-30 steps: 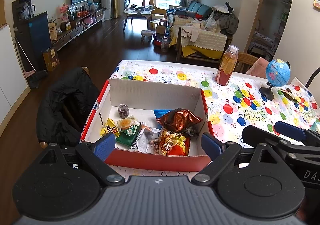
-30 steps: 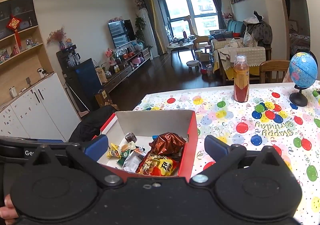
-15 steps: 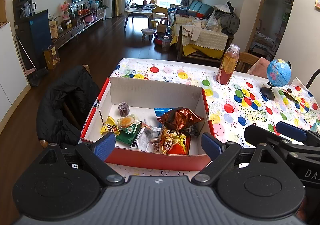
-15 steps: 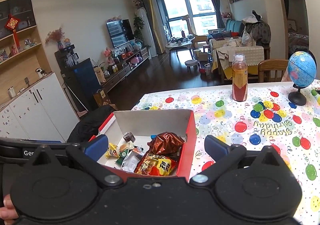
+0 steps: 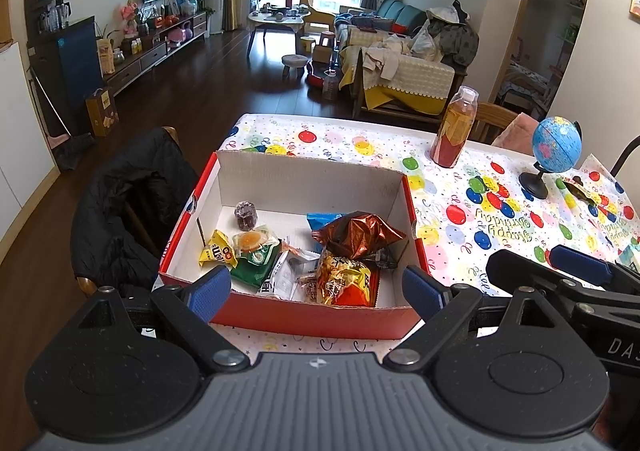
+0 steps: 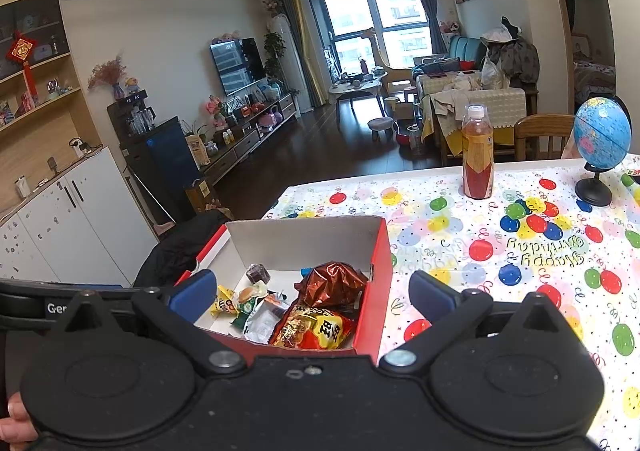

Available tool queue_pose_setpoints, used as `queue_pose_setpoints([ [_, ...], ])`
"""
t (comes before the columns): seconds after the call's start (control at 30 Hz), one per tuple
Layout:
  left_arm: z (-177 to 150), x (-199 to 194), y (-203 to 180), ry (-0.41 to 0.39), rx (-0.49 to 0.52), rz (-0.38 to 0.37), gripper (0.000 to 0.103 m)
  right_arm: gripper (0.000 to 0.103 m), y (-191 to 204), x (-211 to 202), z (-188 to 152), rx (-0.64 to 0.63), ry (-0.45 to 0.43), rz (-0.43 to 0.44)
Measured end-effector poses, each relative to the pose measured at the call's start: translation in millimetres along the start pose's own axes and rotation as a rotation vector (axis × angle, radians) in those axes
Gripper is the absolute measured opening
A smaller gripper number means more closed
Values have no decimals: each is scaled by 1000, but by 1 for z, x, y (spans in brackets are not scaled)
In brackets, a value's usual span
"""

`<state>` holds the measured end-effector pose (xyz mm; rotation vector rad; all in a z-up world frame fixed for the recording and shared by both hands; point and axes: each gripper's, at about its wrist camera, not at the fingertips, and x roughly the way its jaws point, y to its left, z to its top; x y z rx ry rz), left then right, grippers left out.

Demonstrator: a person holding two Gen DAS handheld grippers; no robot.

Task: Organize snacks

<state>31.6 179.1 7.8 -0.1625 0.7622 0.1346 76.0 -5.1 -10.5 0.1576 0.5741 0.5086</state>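
Note:
A red cardboard box (image 5: 304, 317) with white inside stands at the table's near left corner; it also shows in the right wrist view (image 6: 380, 291). In it lie several snacks: a brown foil bag (image 5: 358, 233), an orange-yellow packet (image 5: 346, 281), a green packet (image 5: 256, 251), a yellow packet (image 5: 218, 251) and a small dark wrapped sweet (image 5: 245, 215). My left gripper (image 5: 318, 287) is open and empty, held above the box's near wall. My right gripper (image 6: 312, 293) is open and empty, just right of the left one, near the box's right wall.
A bottle of red-orange drink (image 5: 454, 129) and a small blue globe (image 5: 554, 149) stand at the table's far side on the balloon-print cloth (image 5: 480, 211). A chair with a black jacket (image 5: 128, 203) stands left of the box. A snack wrapper (image 5: 580, 187) lies near the globe.
Both grippers have risen and drawn back slightly, so the box sits a little lower and smaller in view. Both stay open and empty.

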Motion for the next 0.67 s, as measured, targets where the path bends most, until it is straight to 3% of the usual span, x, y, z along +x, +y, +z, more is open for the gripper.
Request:
queue_pose_setpoints([
  [0.67, -3, 2, 0, 7, -2, 0, 93, 103, -1, 0, 1, 2, 1, 0],
])
